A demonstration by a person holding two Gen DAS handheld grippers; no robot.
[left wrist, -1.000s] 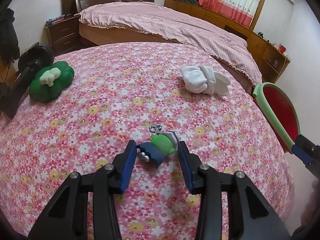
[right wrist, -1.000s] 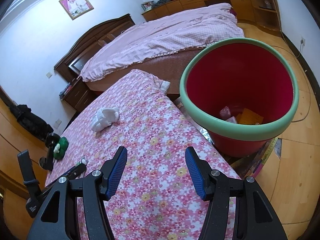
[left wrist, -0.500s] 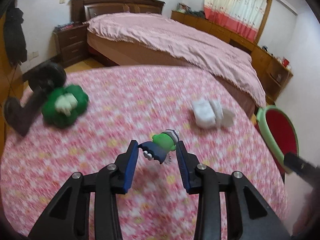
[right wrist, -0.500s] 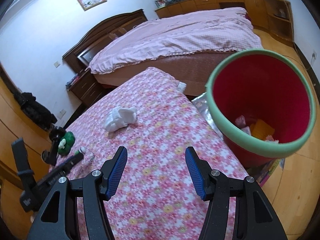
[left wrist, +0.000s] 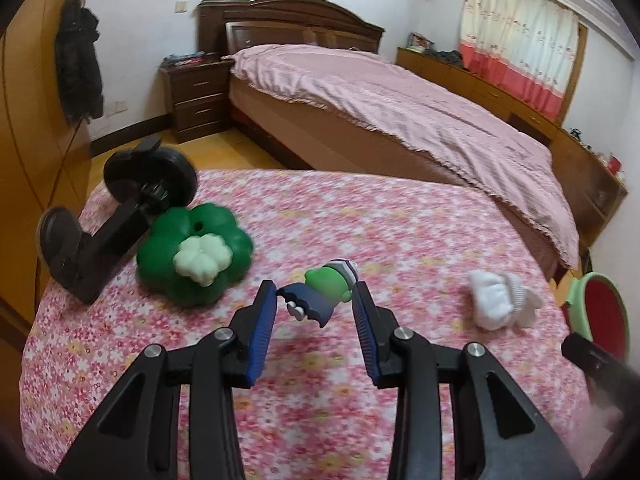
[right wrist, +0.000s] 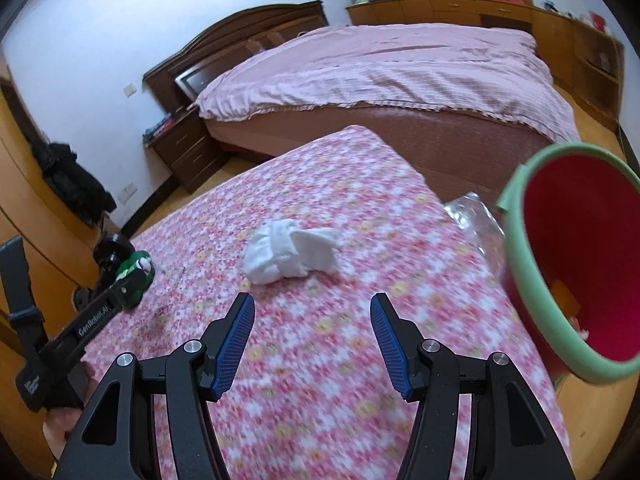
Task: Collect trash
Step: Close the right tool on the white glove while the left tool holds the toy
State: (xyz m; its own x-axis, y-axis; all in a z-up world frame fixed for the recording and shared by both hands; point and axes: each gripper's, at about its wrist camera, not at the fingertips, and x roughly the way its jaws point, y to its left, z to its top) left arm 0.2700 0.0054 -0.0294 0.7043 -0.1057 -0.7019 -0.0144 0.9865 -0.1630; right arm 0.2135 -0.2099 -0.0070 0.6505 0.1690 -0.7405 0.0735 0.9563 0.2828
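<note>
My left gripper [left wrist: 314, 300] is shut on a small green-headed toy figure [left wrist: 320, 289] in dark blue clothes and holds it above the floral tablecloth [left wrist: 360, 224]. A crumpled white tissue wad [left wrist: 502, 300] lies on the cloth to the right; it also shows in the right wrist view [right wrist: 288, 250]. The red trash bin with a green rim [right wrist: 560, 292] stands off the table's right edge; its edge shows in the left wrist view [left wrist: 600, 312]. My right gripper [right wrist: 312, 320] is open and empty, above the cloth just short of the tissue.
A green clover-shaped cushion [left wrist: 196, 254] with a white centre lies at the table's left, next to a black stand [left wrist: 120, 216]. A pink bed [left wrist: 400, 112] and a wooden nightstand [left wrist: 196, 96] stand beyond. Clear plastic [right wrist: 472, 212] lies between table and bin.
My left gripper closed on the toy figure and lifted it off the cloth. My right gripper swung left from the bin toward the tissue wad.
</note>
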